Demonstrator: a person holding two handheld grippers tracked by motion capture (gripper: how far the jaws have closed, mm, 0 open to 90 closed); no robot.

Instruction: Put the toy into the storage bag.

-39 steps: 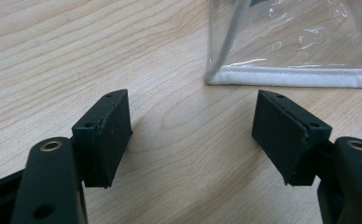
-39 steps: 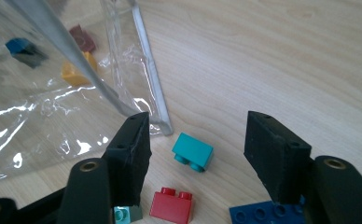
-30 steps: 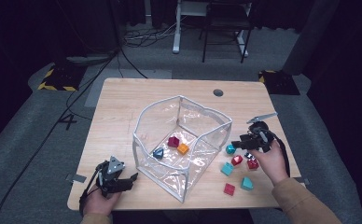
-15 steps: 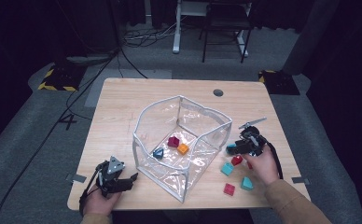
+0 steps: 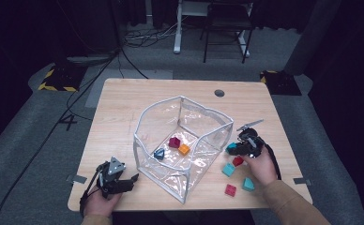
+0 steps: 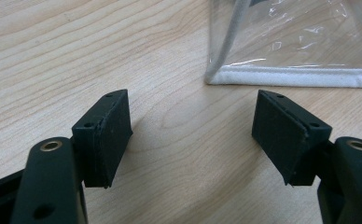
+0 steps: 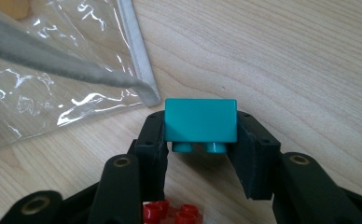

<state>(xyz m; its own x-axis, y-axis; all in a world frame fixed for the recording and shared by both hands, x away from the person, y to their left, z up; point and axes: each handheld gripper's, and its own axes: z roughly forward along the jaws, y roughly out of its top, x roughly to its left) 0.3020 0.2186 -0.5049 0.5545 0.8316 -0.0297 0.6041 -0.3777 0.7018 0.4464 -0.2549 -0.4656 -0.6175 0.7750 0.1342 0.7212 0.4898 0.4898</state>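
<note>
Two grippers in the high view: the left gripper (image 5: 132,178) rests near the table (image 5: 138,101) edge beside the clear bin (image 5: 185,138); the right gripper (image 5: 232,149) is at a teal block (image 5: 230,148) just outside the bin's right wall. Left gripper view: jaws spread wide, bare wood between. Right gripper view: jaws, having just closed, clamp the teal block (image 7: 200,120); a red block (image 7: 169,214) lies beneath.
</note>
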